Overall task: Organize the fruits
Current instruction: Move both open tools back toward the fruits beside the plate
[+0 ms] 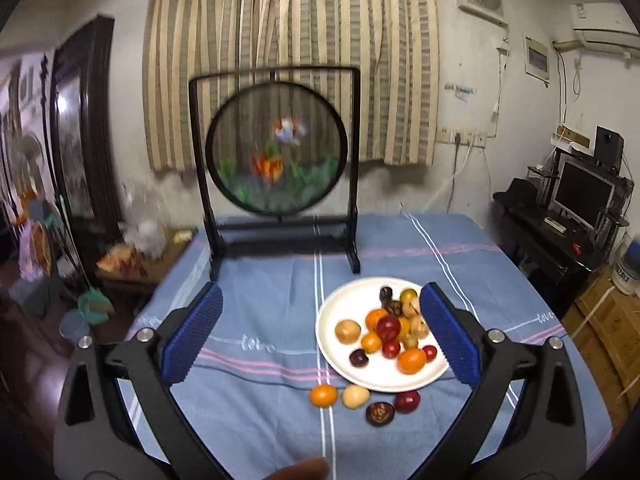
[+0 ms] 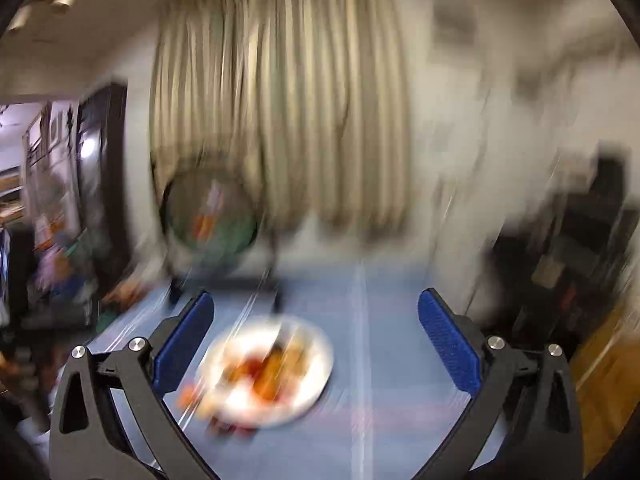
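One white plate (image 1: 344, 364) sits on the blue striped tablecloth (image 1: 260, 288), and four fruits lie loose on the cloth just in front of its near rim: an orange fruit (image 1: 323, 395), a pale yellow fruit (image 1: 355, 396), a dark brown fruit (image 1: 379, 413) and a dark red fruit (image 1: 407, 401). The plate itself carries a heap of small fruits (image 1: 394, 330) (roughly fifteen; a few overlap, so the count is not exact) in orange, red, yellow and dark purple.

The left wrist view is sharp enough to tell each fruit apart and shows a round fish panel in a black frame (image 1: 275, 148) standing behind the plate. The right wrist view is smeared by motion blur: the plate (image 2: 320, 364) reads there only as a white disc with orange and red patches.

The left gripper (image 1: 320, 334) hangs above the cloth, its blue pads spread wide with nothing between them. The right gripper (image 2: 316, 342) is likewise spread apart and empty.
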`<act>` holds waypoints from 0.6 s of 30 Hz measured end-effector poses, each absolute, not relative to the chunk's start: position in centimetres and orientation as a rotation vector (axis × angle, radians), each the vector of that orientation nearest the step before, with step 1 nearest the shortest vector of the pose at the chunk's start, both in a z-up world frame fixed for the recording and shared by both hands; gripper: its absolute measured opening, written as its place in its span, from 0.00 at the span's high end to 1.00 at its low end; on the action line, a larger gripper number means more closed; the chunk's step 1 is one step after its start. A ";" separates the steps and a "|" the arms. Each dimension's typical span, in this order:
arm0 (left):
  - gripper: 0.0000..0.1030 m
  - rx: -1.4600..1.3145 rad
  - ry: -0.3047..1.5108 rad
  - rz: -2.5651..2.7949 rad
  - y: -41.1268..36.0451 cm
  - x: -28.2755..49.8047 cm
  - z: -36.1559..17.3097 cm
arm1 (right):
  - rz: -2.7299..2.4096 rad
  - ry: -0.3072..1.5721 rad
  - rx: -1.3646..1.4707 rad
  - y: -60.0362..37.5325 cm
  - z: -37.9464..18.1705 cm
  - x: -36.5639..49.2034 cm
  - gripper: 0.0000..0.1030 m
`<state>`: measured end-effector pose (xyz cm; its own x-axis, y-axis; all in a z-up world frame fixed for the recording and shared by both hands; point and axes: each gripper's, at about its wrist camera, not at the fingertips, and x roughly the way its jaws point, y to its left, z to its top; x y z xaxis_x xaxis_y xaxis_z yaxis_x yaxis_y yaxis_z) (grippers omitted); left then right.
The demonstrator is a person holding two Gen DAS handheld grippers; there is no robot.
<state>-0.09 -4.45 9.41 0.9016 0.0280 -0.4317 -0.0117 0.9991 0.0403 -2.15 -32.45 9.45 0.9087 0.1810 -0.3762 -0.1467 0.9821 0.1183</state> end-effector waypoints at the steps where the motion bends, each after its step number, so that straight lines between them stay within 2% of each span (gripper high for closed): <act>1: 0.03 0.046 0.446 0.022 -4.7 -0.2 9.5 | 0.167 0.393 0.086 -32.2 8.7 -2.2 0.01; 8: 0.02 0.102 0.569 0.078 -5.7 1.1 7.6 | 0.284 0.552 -0.032 -27.4 3.5 -1.0 0.01; 18: 0.02 0.133 0.684 0.086 -5.9 2.6 4.4 | 0.398 0.700 0.020 -23.8 -1.0 0.7 0.01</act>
<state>2.57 -5.91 4.39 0.7717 0.1231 -0.6240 -0.0355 0.9879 0.1510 0.75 -23.81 -1.00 0.6930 0.3633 -0.6227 -0.3497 0.9247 0.1503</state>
